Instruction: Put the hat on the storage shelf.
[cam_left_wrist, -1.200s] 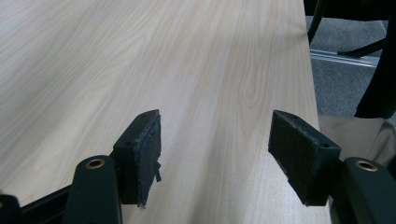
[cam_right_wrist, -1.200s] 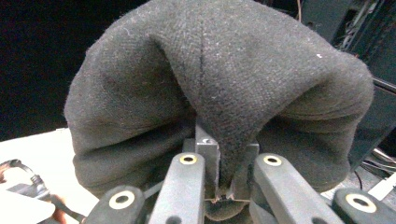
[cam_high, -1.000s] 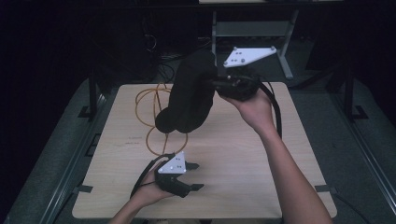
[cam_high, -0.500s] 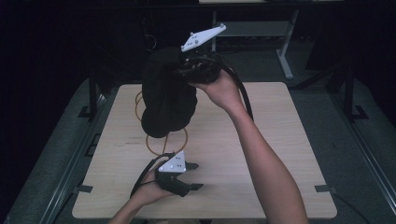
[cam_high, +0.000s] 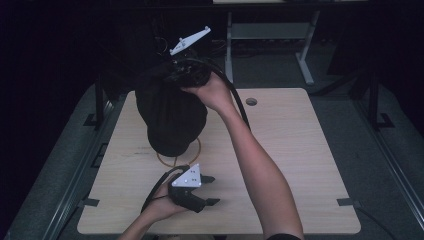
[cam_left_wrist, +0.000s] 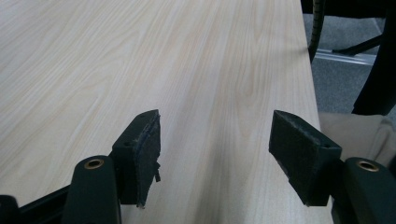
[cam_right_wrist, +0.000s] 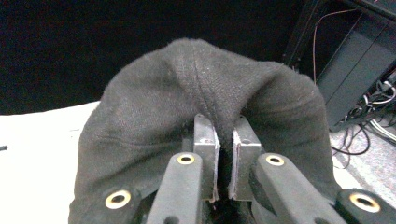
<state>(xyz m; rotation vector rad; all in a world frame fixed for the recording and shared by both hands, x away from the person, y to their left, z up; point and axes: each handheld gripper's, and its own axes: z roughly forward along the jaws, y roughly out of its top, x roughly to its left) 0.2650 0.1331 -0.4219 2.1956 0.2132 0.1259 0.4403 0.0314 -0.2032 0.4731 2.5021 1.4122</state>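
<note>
I am holding up the soft black cloth bag (cam_high: 170, 115) with my right gripper (cam_right_wrist: 225, 168), jaws pinching its top fold, so it is hanging above the light wooden table (cam_high: 300, 150). My left gripper (cam_high: 202, 190) is resting low near the table's front edge, jaws wide, ready to help.

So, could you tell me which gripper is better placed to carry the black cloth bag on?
Right. The right gripper is shut on the black cloth bag, lifted over the table; the left gripper rests open, apart.

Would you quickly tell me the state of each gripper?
Left gripper: open, holding nothing.
Right gripper: shut on the black cloth.
</note>
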